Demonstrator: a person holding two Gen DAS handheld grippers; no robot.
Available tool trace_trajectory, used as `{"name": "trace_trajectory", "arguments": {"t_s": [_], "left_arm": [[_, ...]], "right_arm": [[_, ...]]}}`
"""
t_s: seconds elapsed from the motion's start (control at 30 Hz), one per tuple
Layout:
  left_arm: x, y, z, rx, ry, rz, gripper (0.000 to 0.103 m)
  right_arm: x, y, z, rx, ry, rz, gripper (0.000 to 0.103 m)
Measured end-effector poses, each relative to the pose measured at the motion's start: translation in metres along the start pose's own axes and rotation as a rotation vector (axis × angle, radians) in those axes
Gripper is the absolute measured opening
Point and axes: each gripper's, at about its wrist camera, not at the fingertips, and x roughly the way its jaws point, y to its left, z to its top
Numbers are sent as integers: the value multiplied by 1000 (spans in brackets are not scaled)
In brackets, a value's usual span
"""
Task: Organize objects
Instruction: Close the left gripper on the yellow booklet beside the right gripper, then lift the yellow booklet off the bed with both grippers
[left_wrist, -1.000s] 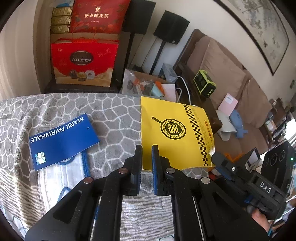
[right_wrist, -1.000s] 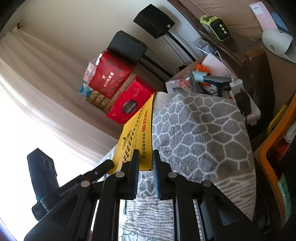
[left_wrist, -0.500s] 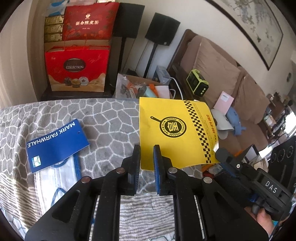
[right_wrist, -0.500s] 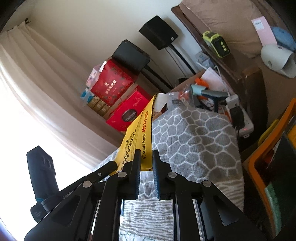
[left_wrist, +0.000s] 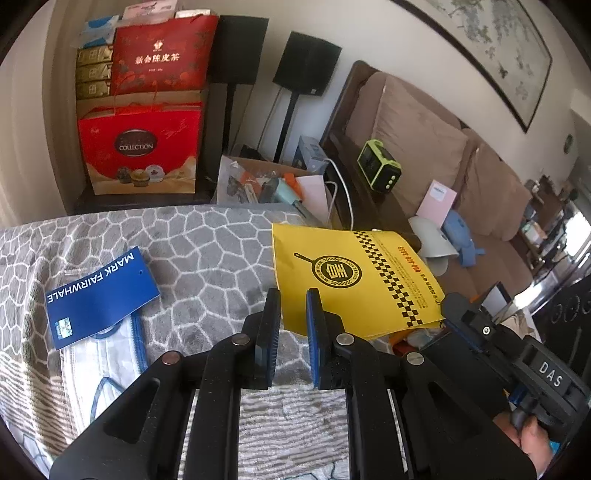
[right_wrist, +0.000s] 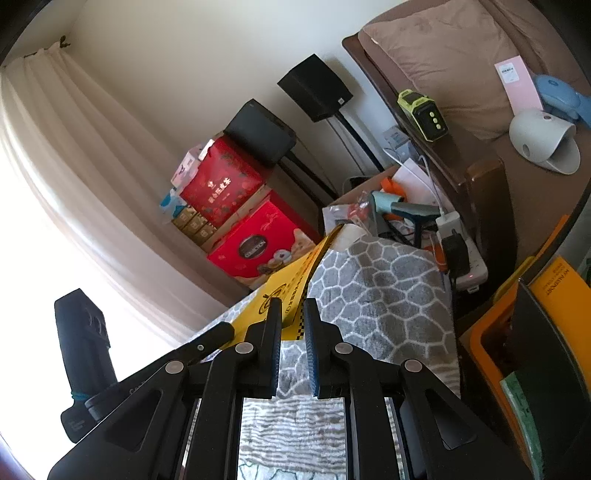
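A flat yellow bag (left_wrist: 354, 280) with a frying-pan logo and a checkered stripe hangs just above the grey honeycomb-patterned cloth (left_wrist: 207, 251). My left gripper (left_wrist: 293, 297) is shut on its near left corner. In the left wrist view my right gripper (left_wrist: 445, 308) pinches the bag's near right corner. In the right wrist view the bag (right_wrist: 291, 284) shows edge-on, with my right gripper (right_wrist: 293, 306) shut on it and my left gripper (right_wrist: 221, 330) at its far side. A blue "MARK FAIRWHALE" card (left_wrist: 103, 295) lies on the cloth to the left.
A white pouch with blue trim (left_wrist: 103, 365) lies under the blue card. Red gift boxes (left_wrist: 140, 147) and two black speakers stand beyond the cloth. An open cardboard box of tools (left_wrist: 266, 184) and a brown sofa (left_wrist: 424, 147) are behind. An orange bin with books (right_wrist: 491, 332) sits right.
Both grippers have risen a little and shifted with the yellow bag held between them. The bag now hangs higher over the cloth. The blue card has not moved.
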Motion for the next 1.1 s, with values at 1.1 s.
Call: {"name": "trace_trajectory", "arguments": {"t_s": [1.1], "left_arm": [[7, -9, -6, 9, 41, -53, 13]], "right_arm": [[22, -14, -12, 87, 124, 17, 14]]}}
